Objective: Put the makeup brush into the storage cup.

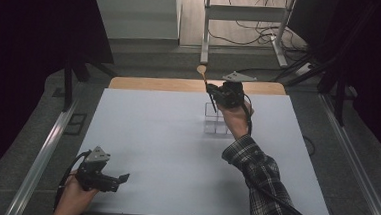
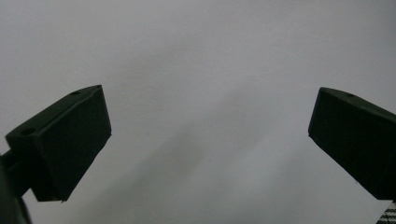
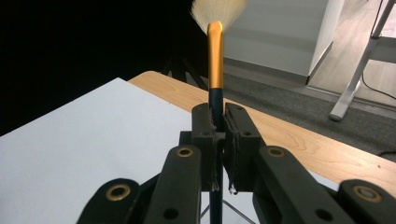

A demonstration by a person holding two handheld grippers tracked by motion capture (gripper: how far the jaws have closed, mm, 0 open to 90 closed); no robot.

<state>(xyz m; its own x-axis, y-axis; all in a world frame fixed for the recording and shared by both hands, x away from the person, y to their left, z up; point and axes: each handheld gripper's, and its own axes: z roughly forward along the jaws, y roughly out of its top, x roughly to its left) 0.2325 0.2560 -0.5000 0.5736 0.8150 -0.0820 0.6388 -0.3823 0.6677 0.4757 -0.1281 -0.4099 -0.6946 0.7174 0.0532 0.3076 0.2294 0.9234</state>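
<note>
White table [image 1: 151,135]: gold-ferruled, pale-bristled, dark-handled brush [image 3: 215,56].

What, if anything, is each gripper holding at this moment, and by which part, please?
The right gripper is shut on the makeup brush, gripping its dark handle just below the gold ferrule. The left gripper holds nothing.

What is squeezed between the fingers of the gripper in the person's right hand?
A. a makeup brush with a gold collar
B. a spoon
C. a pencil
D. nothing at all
A: the right gripper is shut on the brush, with its gold collar and pale bristles pointing up.
</note>
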